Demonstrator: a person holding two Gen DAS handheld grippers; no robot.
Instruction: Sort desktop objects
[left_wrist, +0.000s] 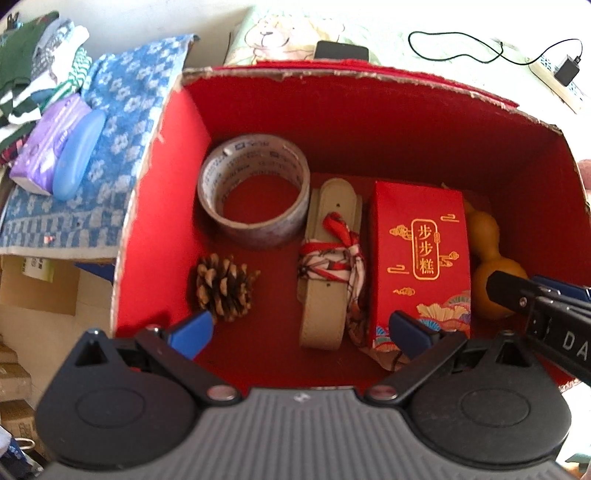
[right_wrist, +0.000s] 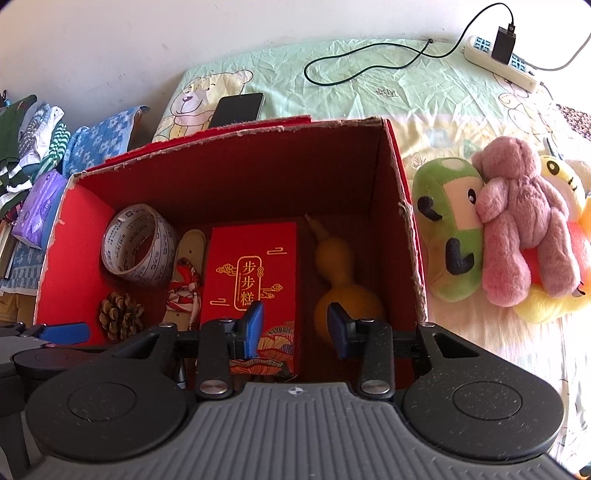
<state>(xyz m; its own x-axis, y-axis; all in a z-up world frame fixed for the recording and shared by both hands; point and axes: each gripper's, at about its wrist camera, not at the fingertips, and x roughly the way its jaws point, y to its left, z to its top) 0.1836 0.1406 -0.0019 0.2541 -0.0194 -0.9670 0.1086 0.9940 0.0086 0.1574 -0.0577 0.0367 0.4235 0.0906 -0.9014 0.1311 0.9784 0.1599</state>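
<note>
One red cardboard box (left_wrist: 162, 177), torn rim, sits on the bed sheet (right_wrist: 424, 85). Inside, on its floor: one red printed paper carton (left_wrist: 421, 258) right of centre; one tan gourd (right_wrist: 340, 291), smooth, against the right wall; one tape roll (left_wrist: 255, 192), glossy, at the rear left; one beige strap (left_wrist: 325, 288) tied with red-white cloth, centre; one pine cone (left_wrist: 225, 288), scaly, front left. Left gripper (left_wrist: 299, 332): jaws wide apart, nothing between them. Right gripper (right_wrist: 295, 328): jaws half apart over the gourd's base; contact cannot be told.
</note>
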